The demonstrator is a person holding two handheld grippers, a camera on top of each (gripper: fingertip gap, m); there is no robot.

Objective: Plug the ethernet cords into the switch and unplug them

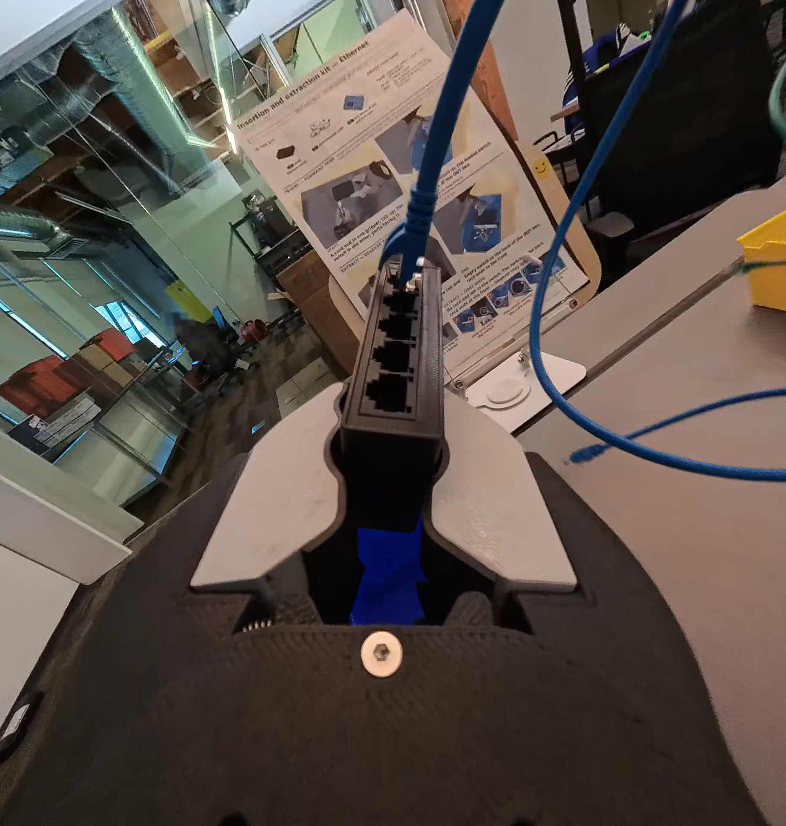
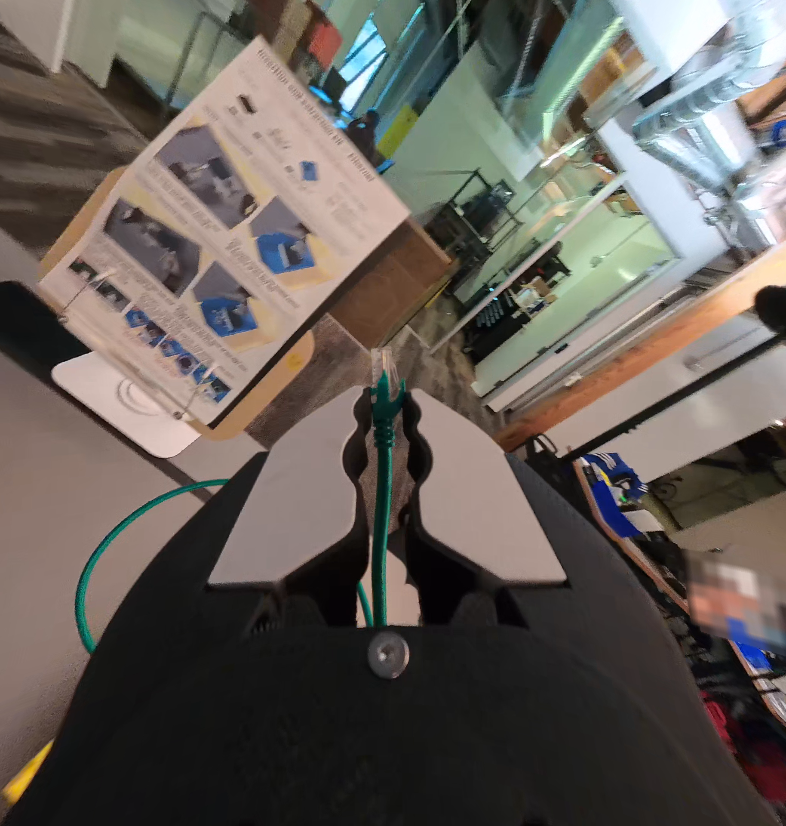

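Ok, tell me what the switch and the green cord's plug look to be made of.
Switch: looks like matte black plastic, judging by its dull sheen and moulded port edges, clamped in the left claw.
Green cord's plug: clear glossy plastic, see-through at the tip, behind a ribbed green boot, probably soft rubber, in the right claw.

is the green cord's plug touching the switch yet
Apart. The right wrist view shows the green cord pinched in the right tool, its clear plug in open air; the switch sits in the left tool.
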